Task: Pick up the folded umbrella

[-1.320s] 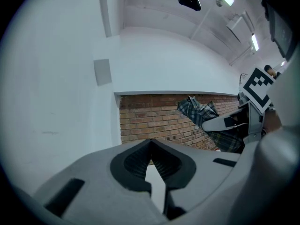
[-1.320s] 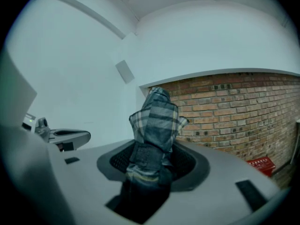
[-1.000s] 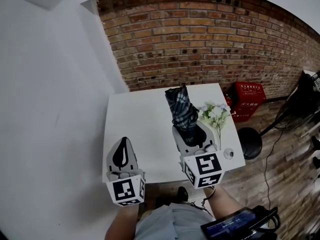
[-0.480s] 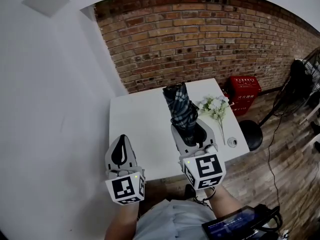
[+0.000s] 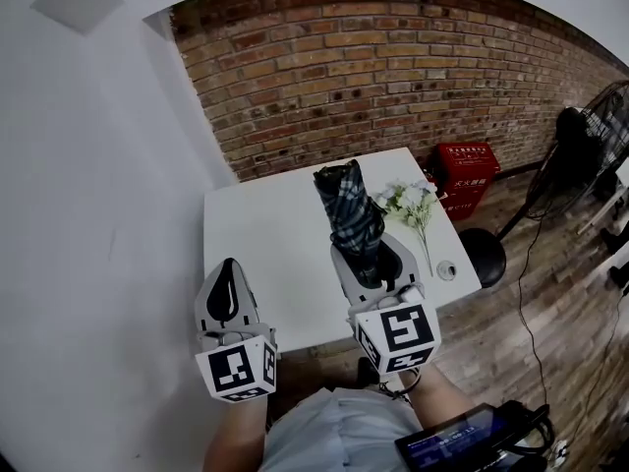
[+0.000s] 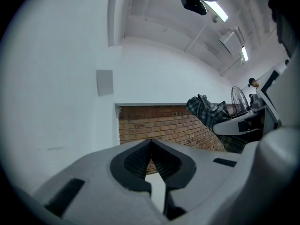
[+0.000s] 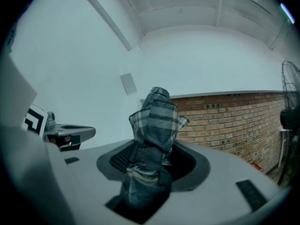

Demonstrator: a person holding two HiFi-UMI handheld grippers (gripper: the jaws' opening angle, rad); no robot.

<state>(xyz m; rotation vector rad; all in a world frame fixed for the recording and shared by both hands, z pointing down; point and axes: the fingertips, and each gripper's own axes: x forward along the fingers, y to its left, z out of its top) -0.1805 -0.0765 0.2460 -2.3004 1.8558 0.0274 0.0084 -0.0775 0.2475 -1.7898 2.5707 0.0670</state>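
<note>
Brick wall point(image 5: 344, 77) behind a white worktop point(image 5: 260, 234) at centre frame. Right gripper point(image 5: 371, 264) jaws clamp the folded umbrella point(image 5: 346, 205), held over it; left gripper point(image 5: 228, 298) jaws together, empty. Fabric may slip through if the grip loosens.

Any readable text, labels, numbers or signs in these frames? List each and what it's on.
No text reads clearly in any view.
Red crate: white print on its side, too small to read.
Dark device screen at the head view's bottom edge: lit lines, too blurred to read.
Marker cubes: black-and-white square patterns only, no letters or numbers.
</note>
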